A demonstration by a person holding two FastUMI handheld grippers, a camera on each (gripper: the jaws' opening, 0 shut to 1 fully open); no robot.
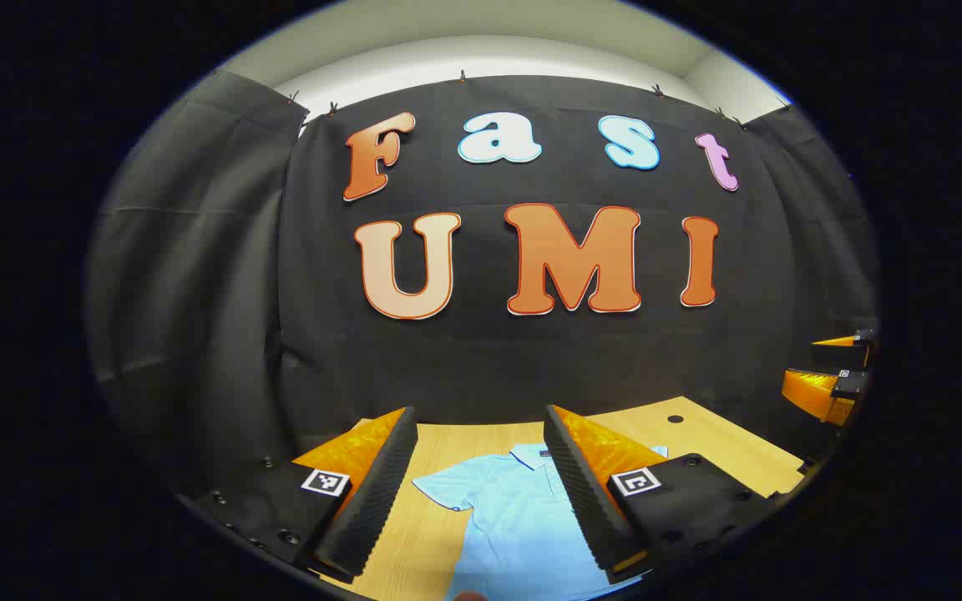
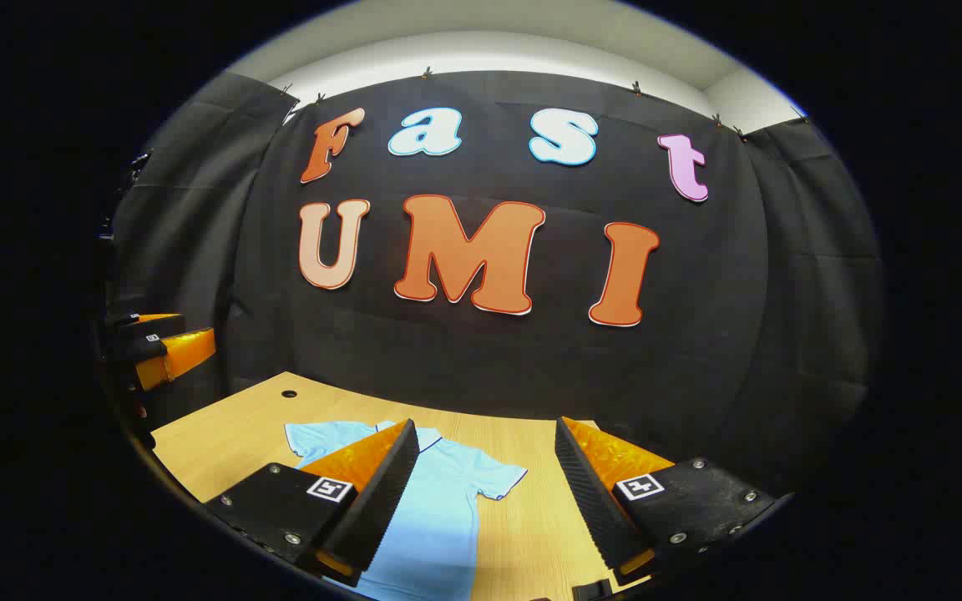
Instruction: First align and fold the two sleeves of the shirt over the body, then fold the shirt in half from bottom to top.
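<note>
I see a light wooden table (image 1: 723,442) set against the booth's black cloth wall (image 1: 197,292), with a strip of pale ceiling (image 1: 489,33) above the cloth. A small dark hole (image 1: 675,418) sits in the tabletop toward its far edge, at about 2 o'clock in the left gripper view and near 10 o'clock in the right gripper view.

A light blue shirt (image 1: 523,517) lies flat on the table, collar toward the wall, both short sleeves spread out to the sides. In the left gripper view it lies at 6 o'clock; in the right gripper view it lies at about 7 o'clock.

My left gripper (image 1: 481,484) hangs above the shirt with its fingers spread wide, holding nothing and touching nothing that I can make out. My right gripper (image 2: 481,492) is likewise spread wide and empty, above the shirt's sleeve (image 2: 493,480) and the bare wood beside it. Each camera also catches the other gripper farther off: at 3 o'clock in the left gripper view, at 9 o'clock in the right gripper view.
</note>
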